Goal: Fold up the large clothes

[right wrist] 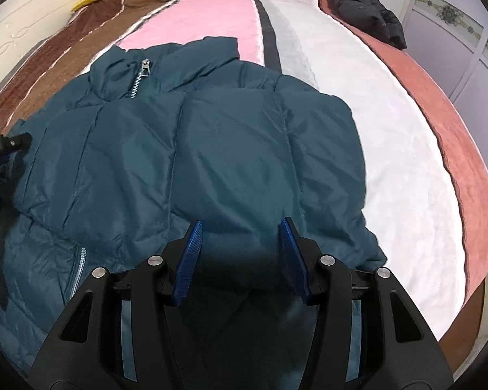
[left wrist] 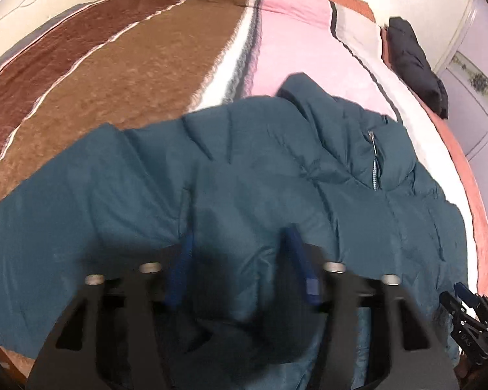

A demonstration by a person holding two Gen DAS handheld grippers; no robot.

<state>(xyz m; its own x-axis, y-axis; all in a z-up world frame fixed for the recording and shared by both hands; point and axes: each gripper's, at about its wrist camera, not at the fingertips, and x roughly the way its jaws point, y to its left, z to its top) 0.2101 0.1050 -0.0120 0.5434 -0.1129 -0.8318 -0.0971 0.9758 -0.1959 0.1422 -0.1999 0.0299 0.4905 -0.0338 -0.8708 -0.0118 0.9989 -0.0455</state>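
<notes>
Jacket (right wrist: pixel 192 149) lies collar-away on the bed (right wrist: pixel 390 149), its near hem bulging between both grippers' half-open fingers (right wrist: pixel 291 253), neither visibly pinching.

My left-wrist view is smeared: the left gripper (left wrist: pixel 240 243) and its blue fingers (left wrist: pixel 297 253) blur, so I can't tell whether they press the teal jacket (left wrist: pixel 244 169). The jacket's hem runs off the bottom edge in both views (the right gripper (left wrist: pixel 468 321) is also cropped there).
</notes>
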